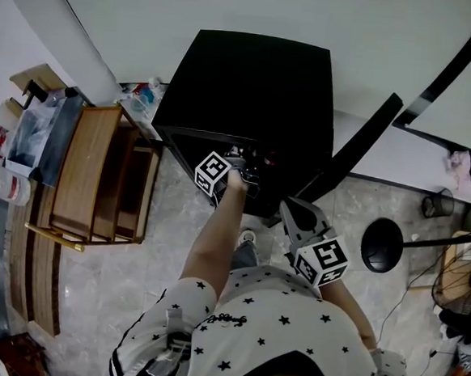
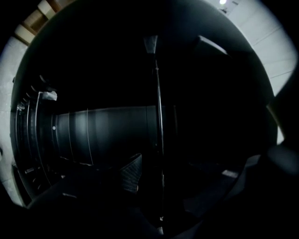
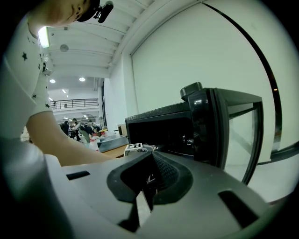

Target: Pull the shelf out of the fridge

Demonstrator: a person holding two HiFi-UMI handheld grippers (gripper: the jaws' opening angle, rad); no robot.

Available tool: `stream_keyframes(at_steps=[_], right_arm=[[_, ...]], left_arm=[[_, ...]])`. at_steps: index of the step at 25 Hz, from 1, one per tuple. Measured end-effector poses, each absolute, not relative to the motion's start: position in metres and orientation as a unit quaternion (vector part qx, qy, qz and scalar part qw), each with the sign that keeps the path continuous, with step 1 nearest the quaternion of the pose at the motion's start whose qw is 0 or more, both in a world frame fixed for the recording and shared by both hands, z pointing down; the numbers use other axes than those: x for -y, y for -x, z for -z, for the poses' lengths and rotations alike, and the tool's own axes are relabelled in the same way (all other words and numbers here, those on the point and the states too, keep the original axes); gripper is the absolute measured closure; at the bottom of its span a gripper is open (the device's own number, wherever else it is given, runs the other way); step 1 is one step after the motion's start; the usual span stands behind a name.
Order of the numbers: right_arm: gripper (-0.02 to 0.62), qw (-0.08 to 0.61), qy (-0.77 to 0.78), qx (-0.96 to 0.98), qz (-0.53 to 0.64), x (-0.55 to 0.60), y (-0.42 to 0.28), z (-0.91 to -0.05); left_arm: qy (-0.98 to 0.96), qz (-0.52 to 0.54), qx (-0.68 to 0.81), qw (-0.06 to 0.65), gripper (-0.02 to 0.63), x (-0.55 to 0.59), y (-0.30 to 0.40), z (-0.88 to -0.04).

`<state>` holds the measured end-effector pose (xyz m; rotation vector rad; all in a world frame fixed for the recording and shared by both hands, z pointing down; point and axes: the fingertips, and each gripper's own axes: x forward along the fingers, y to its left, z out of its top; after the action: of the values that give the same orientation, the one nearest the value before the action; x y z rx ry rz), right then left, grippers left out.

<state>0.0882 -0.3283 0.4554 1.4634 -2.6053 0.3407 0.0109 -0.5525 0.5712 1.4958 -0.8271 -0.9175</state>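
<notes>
Left claw (image 2: 174, 179) spread around fridge shelf (image 2: 159, 116); right claw (image 3: 147, 185) pressed together beside open door (image 1: 361, 140).

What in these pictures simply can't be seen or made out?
- Head view: the inside of the black mini fridge, shelf included, is hidden under its own top and the left gripper.
- Left gripper view: too dark; only one thin metal rod and one ribbed pad show. Whether that rod belongs to the shelf is unclear.
- Head view, left edge: clutter beside the wooden rack is small and cut off.
</notes>
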Motion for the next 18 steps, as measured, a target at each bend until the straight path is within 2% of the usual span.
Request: stream_keyframes(at_steps=[11, 18], right_arm=[[0.603, 0.071, -0.493, 0.859, -0.114, 0.3263, -0.0954, -0.4554], [0.602, 0.072, -0.494, 0.859, -0.114, 0.3202, -0.0949, -0.4554]], left_arm=[[-0.622, 0.415, 0.343, 0.569, 0.568, 0.5639, -0.016, -0.5623], [-0.611, 0.413, 0.352, 0.576, 0.58, 0.5618, -0.0151, -0.5629]])
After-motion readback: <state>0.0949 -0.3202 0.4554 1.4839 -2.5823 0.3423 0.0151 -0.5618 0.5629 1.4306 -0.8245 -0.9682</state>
